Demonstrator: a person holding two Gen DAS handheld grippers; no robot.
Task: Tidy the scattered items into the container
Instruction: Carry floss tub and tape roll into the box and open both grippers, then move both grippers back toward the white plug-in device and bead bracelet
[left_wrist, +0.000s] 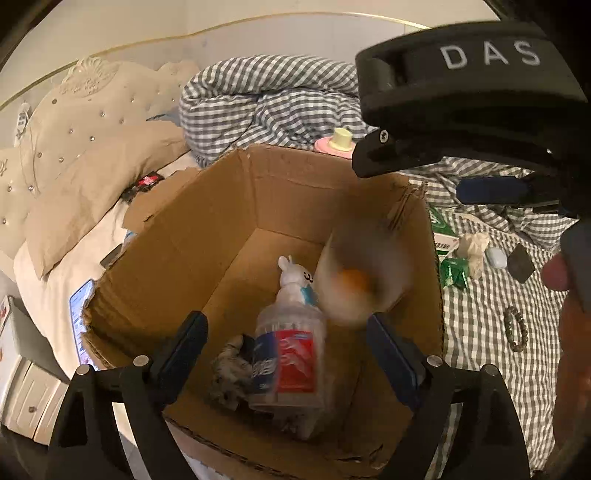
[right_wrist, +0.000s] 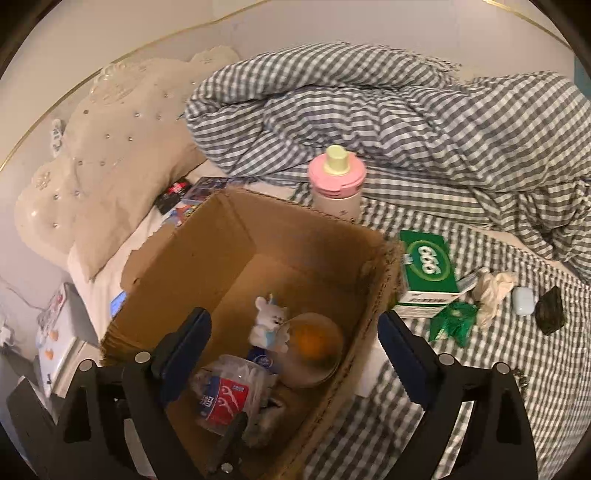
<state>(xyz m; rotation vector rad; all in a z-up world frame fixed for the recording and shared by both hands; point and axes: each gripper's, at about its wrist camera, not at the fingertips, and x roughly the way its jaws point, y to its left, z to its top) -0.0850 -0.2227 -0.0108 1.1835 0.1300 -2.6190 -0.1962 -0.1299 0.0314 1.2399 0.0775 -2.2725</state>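
Cardboard box: sitting open-topped on bed, catching drops.
Round container: blurring mid-fall inside.
Left gripper: jaws gaping, empty.
Right gripper: jaws gaping, empty.

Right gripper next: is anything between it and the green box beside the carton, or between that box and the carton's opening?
Nothing visible blocks either path. The right gripper hangs open over the cardboard carton, and the green box lies uncovered on the checked bedspread against the carton's right wall. Only that wall separates them, so lift over it. The crumpled tissue lies beyond.
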